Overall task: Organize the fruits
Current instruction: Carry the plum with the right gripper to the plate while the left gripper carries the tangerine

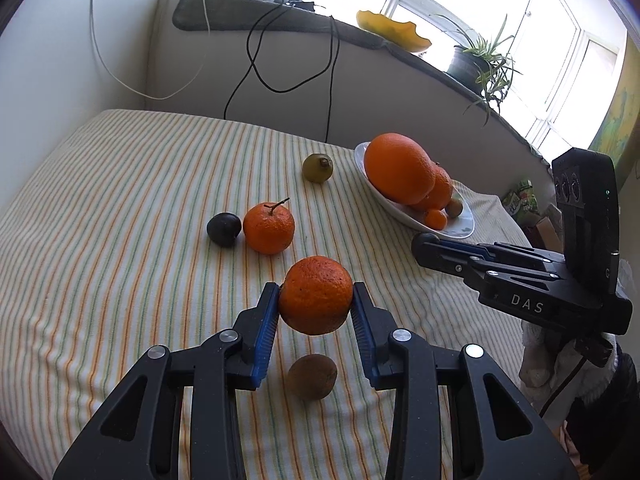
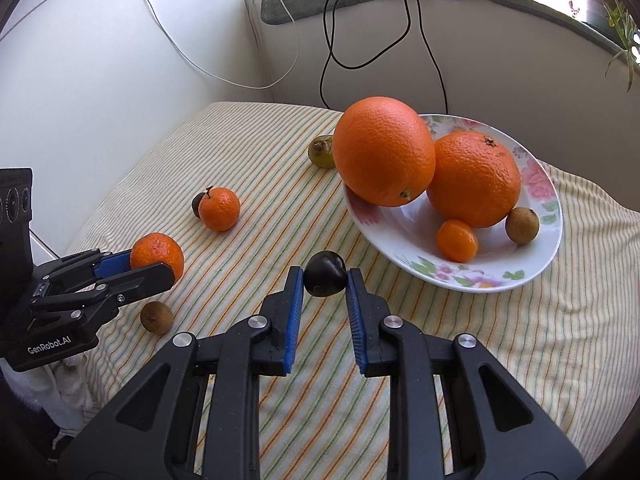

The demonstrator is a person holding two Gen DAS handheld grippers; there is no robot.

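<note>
In the left wrist view, my left gripper (image 1: 316, 293) is shut on a rough-skinned mandarin (image 1: 316, 308), held just above a small brown fruit (image 1: 313, 376) on the striped cloth. In the right wrist view, my right gripper (image 2: 325, 277) is shut on a small dark fruit (image 2: 325, 286), close to the near rim of the flowered plate (image 2: 536, 264). The plate holds a large orange (image 2: 384, 151), a second orange (image 2: 474, 179), a tiny mandarin (image 2: 457, 240) and a brown fruit (image 2: 522, 225). The left gripper (image 2: 154, 266) with its mandarin (image 2: 158, 250) shows at the left.
Loose on the cloth lie a stemmed mandarin (image 1: 269, 227), a dark plum (image 1: 224, 229) beside it and a green fruit (image 1: 317, 167) farther back. Black and white cables hang down the wall behind. A potted plant (image 1: 480, 64) stands on the windowsill. The table edge drops off at right.
</note>
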